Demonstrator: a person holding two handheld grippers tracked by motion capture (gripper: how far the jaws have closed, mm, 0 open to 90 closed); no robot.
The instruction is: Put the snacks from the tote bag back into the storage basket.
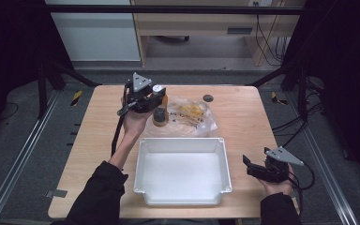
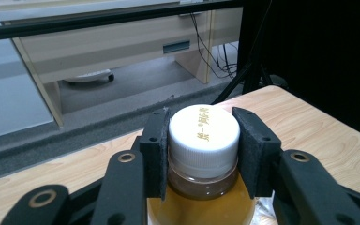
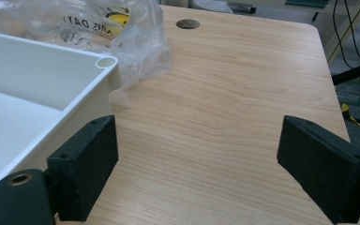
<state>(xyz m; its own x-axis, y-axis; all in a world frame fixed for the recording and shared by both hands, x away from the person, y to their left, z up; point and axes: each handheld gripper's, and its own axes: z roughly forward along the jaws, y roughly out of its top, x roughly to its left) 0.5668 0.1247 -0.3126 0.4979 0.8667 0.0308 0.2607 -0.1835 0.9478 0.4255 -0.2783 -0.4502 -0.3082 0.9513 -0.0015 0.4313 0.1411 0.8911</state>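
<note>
The tabletop [image 3: 243, 108] is pale wood-grain laminate, smooth and matt. The tray [image 1: 182, 196] is white plastic with a soft sheen. The bag [image 3: 140, 42] is thin, crinkled, glossy clear film. The bottle [image 2: 201, 206] is clear plastic (ribbed white plastic cap [image 2: 204, 133]), gripped between rough, matt black foam pads [image 2: 255, 150].

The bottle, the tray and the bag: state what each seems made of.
Bottle: seemingly clear plastic, amber contents showing through; its ribbed white cap is matte plastic.
Tray: white, probably moulded plastic, with smooth rounded rims.
Bag: thin clear plastic film, crinkled and glossy.
</note>
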